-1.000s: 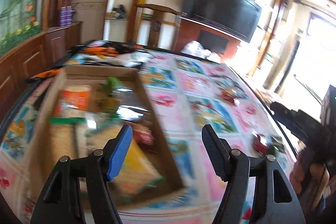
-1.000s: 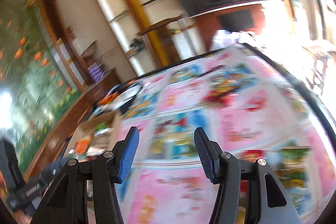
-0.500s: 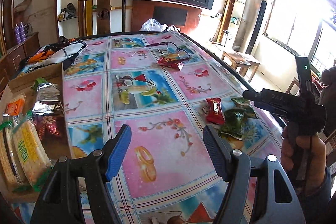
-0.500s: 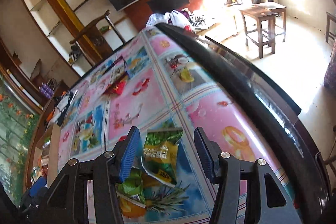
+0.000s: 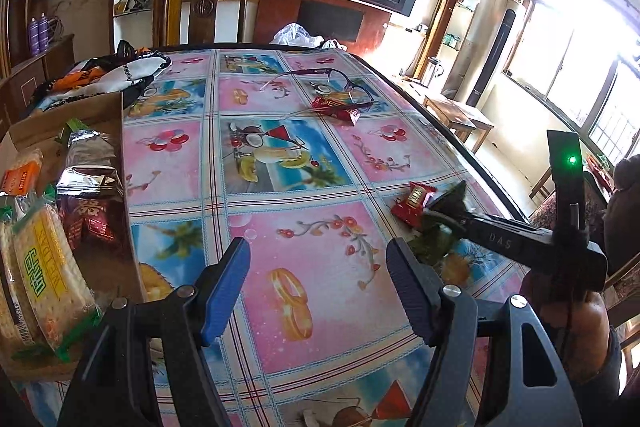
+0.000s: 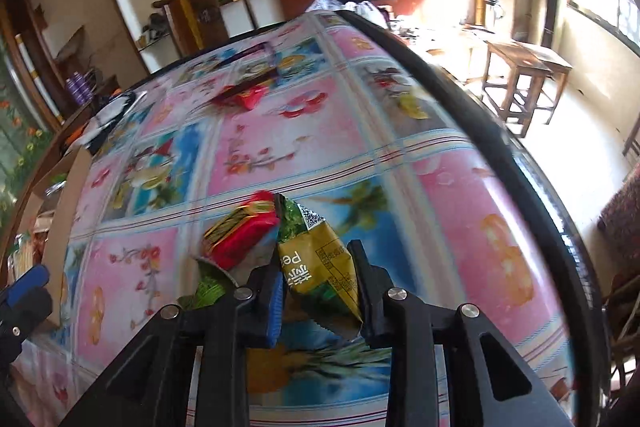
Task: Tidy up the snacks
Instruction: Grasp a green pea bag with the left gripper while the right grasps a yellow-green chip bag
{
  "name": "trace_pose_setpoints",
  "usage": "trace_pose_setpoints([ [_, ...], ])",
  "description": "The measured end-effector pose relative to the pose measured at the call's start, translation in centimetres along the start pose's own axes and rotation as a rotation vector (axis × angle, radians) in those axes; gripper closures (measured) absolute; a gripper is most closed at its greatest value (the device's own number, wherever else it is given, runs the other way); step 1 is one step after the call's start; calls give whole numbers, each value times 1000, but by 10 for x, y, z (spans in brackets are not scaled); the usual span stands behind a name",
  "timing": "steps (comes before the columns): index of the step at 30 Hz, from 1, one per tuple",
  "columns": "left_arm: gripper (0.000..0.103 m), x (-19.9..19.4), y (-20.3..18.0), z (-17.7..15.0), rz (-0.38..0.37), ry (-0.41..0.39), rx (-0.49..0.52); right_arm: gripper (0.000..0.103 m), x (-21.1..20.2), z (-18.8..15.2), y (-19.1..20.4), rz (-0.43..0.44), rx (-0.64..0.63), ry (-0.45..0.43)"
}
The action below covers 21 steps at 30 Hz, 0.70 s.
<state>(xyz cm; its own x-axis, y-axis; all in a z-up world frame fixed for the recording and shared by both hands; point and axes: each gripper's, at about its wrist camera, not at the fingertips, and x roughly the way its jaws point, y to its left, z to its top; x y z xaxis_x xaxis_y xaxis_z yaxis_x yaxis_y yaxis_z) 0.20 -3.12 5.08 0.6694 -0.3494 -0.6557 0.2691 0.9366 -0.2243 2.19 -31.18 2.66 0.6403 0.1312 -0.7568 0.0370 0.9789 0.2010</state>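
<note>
A green-and-yellow snack packet (image 6: 320, 259) lies near the table's right edge. My right gripper (image 6: 316, 261) is closing its jaws on it, and the pads pinch its crumpled sides. A red packet (image 6: 240, 235) and a green one (image 6: 208, 287) lie just to its left. From the left wrist view, the right gripper (image 5: 444, 207) comes down beside that red packet (image 5: 414, 203). My left gripper (image 5: 318, 251) hovers open over the tablecloth with nothing between its fingers. At the left stands a cardboard box (image 5: 116, 115) holding cracker packs (image 5: 48, 267) and a dark red foil pack (image 5: 92, 211).
Another red packet (image 5: 336, 107) lies under a pair of glasses (image 5: 340, 79) at the far side. A black-and-white bag (image 5: 116, 75) sits behind the box. The table's dark rim (image 6: 480, 131) runs along the right, with a wooden stool (image 6: 524, 67) beyond.
My right gripper dropped onto the green-and-yellow packet and drew its jaws in around it. My left gripper swung away from over the box to the tablecloth and stayed open.
</note>
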Motion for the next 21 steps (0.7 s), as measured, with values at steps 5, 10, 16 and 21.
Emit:
trace_pose_setpoints([
  [5,34,-1,1,0,-7,3,4,74,8,2,18,232,16,48],
  [10,33,4,-14,-3,-66,36,53,74,0,7,-7,146,75,-19],
  [16,29,24,-54,-12,-84,112,192,74,-12,8,-18,173,129,-58],
  [21,41,44,-74,-11,-54,138,254,74,-19,9,-18,184,124,-78],
])
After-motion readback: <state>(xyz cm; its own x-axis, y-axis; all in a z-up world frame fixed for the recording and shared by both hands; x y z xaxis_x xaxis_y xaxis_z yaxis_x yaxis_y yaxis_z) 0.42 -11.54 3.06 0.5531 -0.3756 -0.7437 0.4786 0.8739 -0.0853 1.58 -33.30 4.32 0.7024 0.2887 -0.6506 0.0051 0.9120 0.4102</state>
